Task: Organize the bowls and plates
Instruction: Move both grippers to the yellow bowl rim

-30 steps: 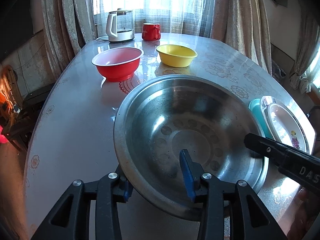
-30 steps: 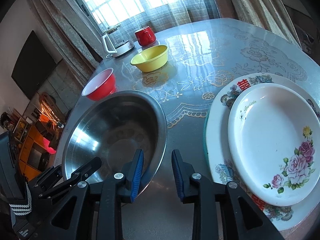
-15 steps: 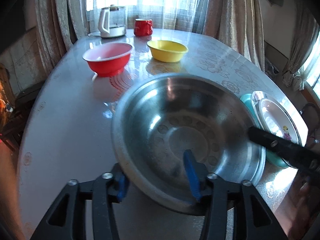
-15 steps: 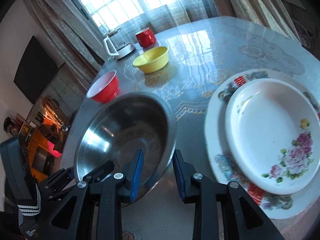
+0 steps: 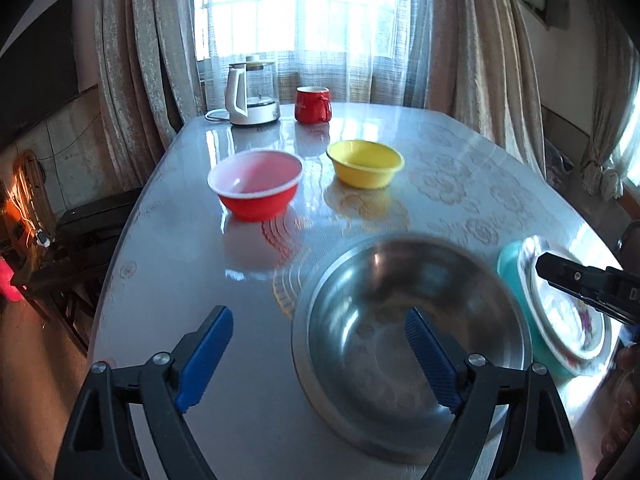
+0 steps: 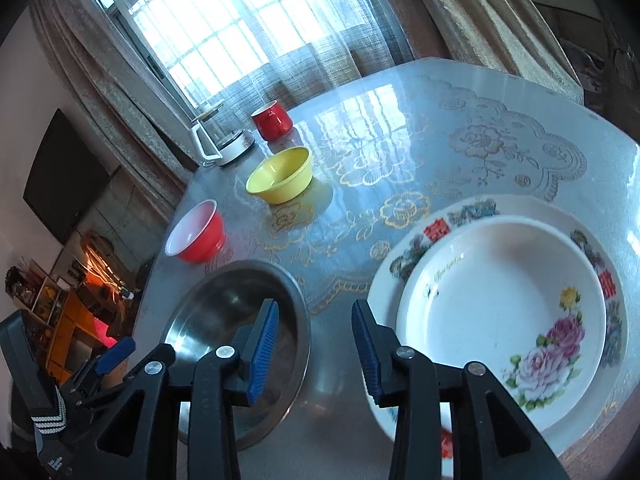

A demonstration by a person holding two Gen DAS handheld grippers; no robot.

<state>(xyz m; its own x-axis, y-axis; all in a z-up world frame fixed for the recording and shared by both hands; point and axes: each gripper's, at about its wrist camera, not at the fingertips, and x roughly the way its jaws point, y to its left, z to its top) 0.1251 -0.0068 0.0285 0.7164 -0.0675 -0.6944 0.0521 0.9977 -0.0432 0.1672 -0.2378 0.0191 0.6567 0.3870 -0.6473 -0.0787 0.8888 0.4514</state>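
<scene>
Before you the basin (image 5: 408,344) sits left of stacked plates (image 6: 500,320); two bowls (image 5: 256,188), kettle (image 5: 250,94) and mug (image 5: 313,105) stand behind.

At the far end of the glossy lace-patterned table (image 5: 168,280) stands a glass electric kettle with a white handle (image 5: 252,94), and just beside it a red ceramic mug (image 5: 313,105). Behind them, beige curtains (image 5: 132,60) frame the bright barred window (image 6: 224,28), and a dark flat screen (image 6: 60,176) hangs on the left wall.

Red double-happiness signs mark the big plate's (image 6: 440,232) rim.
</scene>
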